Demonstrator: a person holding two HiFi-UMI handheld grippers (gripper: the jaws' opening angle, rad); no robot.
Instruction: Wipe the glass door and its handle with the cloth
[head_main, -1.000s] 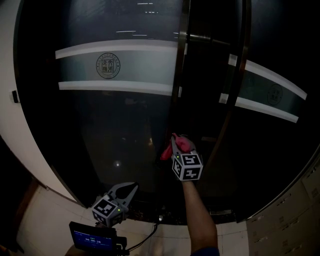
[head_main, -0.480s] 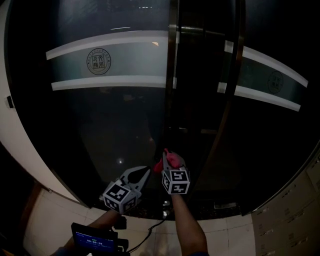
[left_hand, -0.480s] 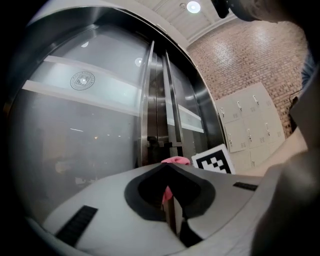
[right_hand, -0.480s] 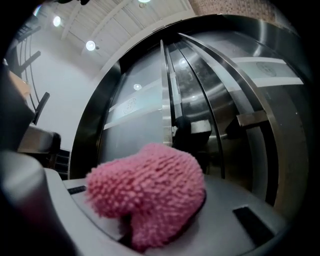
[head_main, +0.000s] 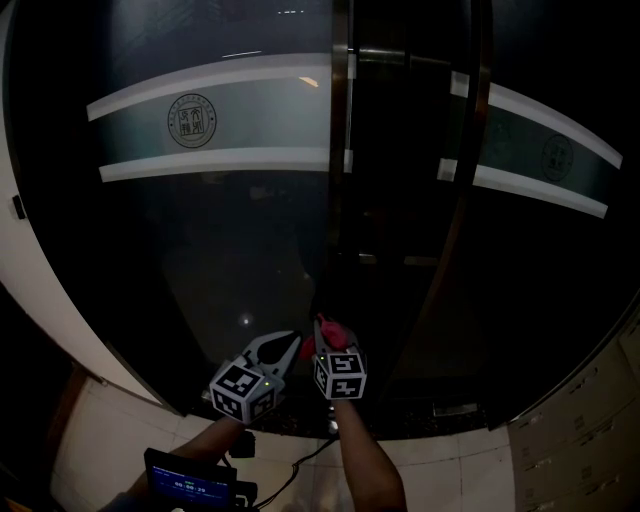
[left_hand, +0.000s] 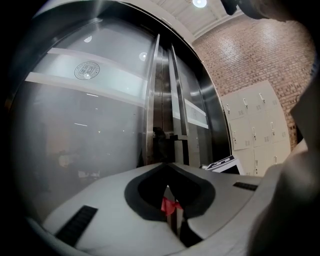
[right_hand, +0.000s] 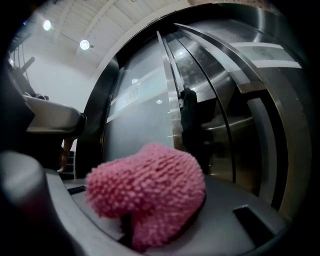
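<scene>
The broad left pane of the glass door (head_main: 220, 240) is dark and reflective under its frosted band (head_main: 230, 120). It shows no smear or damp trail, so how much of it has been wiped cannot be read from here. Low in front of it the left gripper (head_main: 290, 342) hangs with its jaws pressed together on nothing. A small red scrap shows low behind them in the left gripper view, probably the cloth beyond, though the dim view leaves that unsure. Just to its right, the right gripper (head_main: 325, 335) has its jaws pinched on the pink cloth (head_main: 338, 330), a nubby wad that bulges above them in the right gripper view. The cloth sits near the bottom of the door, close beside the foot of the tall steel handle (head_main: 338, 150); whether it touches metal or glass cannot be told. As a judgement, the wiping is in its lower reach around the handle. The handle's upper length and the right pane (head_main: 540, 260) may still need wiping.
</scene>
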